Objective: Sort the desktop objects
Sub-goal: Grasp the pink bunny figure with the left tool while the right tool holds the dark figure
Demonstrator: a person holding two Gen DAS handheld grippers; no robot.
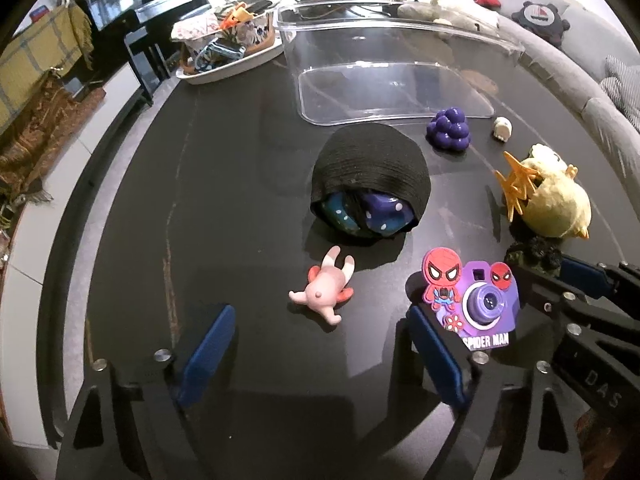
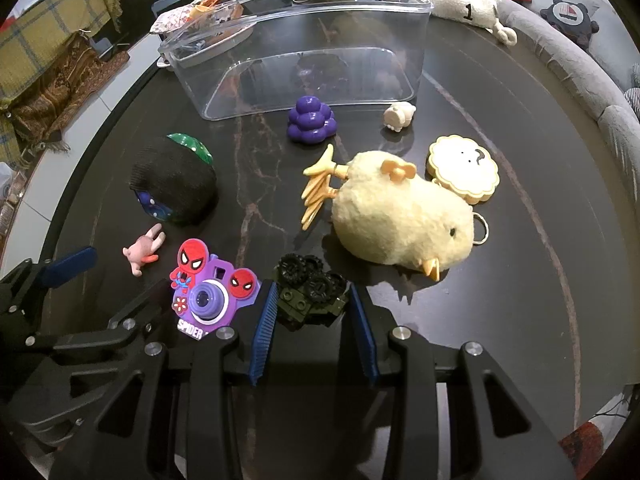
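Note:
My right gripper [image 2: 314,320] is shut on a dark green toy car [image 2: 310,296] with black wheels that rests on the black table, one blue pad on each side. In the left wrist view the same car [image 1: 532,256] shows at the right with the right gripper [image 1: 540,270] around it. My left gripper [image 1: 320,344] is open and low over the table, with a pink rabbit figure [image 1: 322,290] just ahead between its fingers. A purple Spider-Man toy camera [image 1: 472,300] stands beside its right finger. A clear plastic bin [image 1: 384,68] sits at the far side.
A black knit cap [image 1: 370,184] covers dotted balls mid-table. Purple grapes [image 2: 311,122], a small white sheep [image 2: 399,114], a yellow plush chick [image 2: 400,216] and a cookie-shaped keyring [image 2: 464,168] lie to the right. A cluttered tray [image 1: 232,52] stands at the far left, and a grey sofa [image 1: 580,60] curves along the right.

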